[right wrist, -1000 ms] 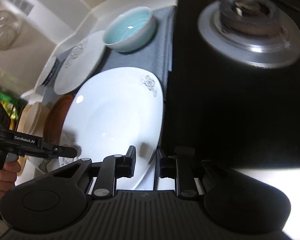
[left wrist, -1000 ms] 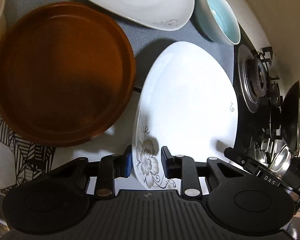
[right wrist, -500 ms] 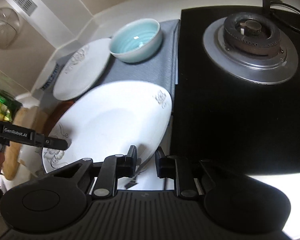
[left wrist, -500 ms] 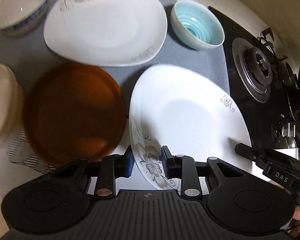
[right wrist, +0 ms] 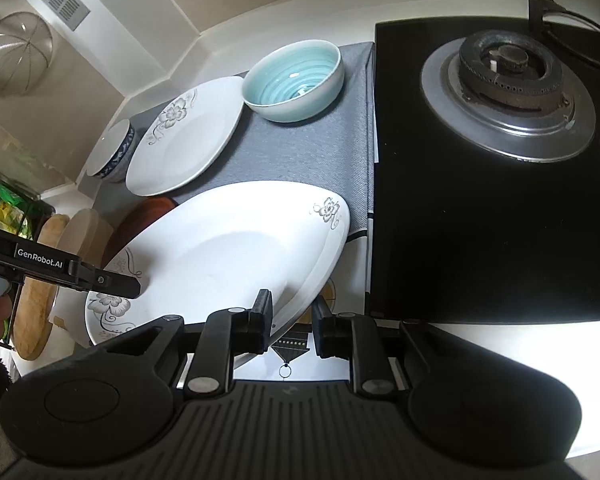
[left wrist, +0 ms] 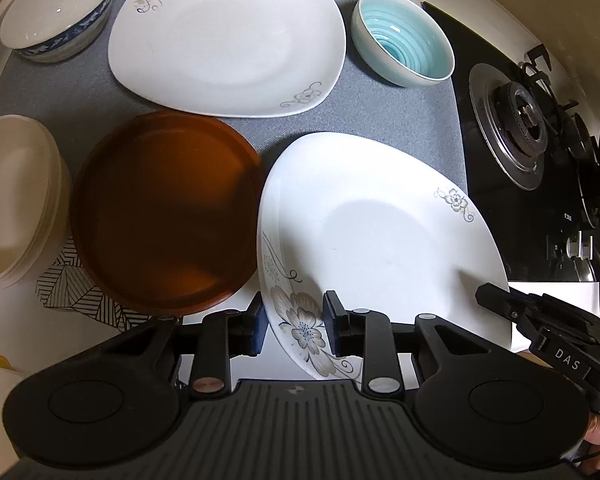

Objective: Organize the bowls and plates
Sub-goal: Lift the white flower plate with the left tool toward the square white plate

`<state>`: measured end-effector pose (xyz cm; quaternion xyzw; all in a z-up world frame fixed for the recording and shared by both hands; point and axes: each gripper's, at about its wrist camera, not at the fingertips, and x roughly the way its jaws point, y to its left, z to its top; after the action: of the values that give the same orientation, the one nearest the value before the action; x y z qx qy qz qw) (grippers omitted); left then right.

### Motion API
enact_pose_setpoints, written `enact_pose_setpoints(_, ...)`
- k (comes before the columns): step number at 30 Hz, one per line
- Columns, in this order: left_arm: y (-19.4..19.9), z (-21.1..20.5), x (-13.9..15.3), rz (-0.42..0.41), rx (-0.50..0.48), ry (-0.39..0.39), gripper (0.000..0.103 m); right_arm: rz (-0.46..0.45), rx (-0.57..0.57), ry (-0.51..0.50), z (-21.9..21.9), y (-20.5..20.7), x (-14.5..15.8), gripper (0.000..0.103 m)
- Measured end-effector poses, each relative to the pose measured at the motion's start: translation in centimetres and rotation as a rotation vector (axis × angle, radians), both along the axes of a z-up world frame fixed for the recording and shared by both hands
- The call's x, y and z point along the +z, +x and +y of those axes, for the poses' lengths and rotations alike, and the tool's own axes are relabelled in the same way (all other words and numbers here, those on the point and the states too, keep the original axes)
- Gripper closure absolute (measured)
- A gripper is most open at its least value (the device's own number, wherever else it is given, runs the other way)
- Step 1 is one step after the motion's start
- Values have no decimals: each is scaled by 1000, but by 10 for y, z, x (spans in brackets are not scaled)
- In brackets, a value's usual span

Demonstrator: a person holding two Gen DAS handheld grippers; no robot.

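Note:
A white flowered plate (left wrist: 380, 240) is held above the counter between both grippers. My left gripper (left wrist: 295, 327) is shut on its near rim by the big flower. My right gripper (right wrist: 293, 322) is shut on its opposite rim; the same plate fills the right wrist view's lower left (right wrist: 228, 256). A second flowered plate (left wrist: 228, 40) lies on the grey mat (left wrist: 404, 116). A brown plate (left wrist: 164, 208) sits left of the held plate. A teal bowl (left wrist: 404, 52), a blue-rimmed bowl (left wrist: 56, 12) and a stack of cream plates (left wrist: 12, 196) stand around.
A black gas hob (right wrist: 500, 168) with a burner (right wrist: 508, 96) lies to the right of the mat. A patterned paper (left wrist: 80, 296) lies under the brown plate's near edge. A wooden board (right wrist: 36, 288) leans at the left in the right wrist view.
Both grippers have lifted the held flowered plate up and back from the mat. More of the counter shows now, including the far plate and bowls.

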<state>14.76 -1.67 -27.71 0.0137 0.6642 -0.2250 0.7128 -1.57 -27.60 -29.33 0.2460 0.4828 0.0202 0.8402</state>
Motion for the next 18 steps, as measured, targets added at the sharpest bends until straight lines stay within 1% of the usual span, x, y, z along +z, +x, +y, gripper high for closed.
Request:
enact_pose_setpoints(7, 0, 11, 20, -38, 16, -24, 71, -48, 16, -25, 8, 3, 24, 80)
enact_pose_setpoints(13, 5, 25, 43, -84, 48, -40, 69, -106, 33, -37, 17, 18, 44, 80)
enact_pose_setpoints(18, 20, 44, 46, -79, 94, -59, 68, -153, 51, -45, 30, 39, 50, 80)
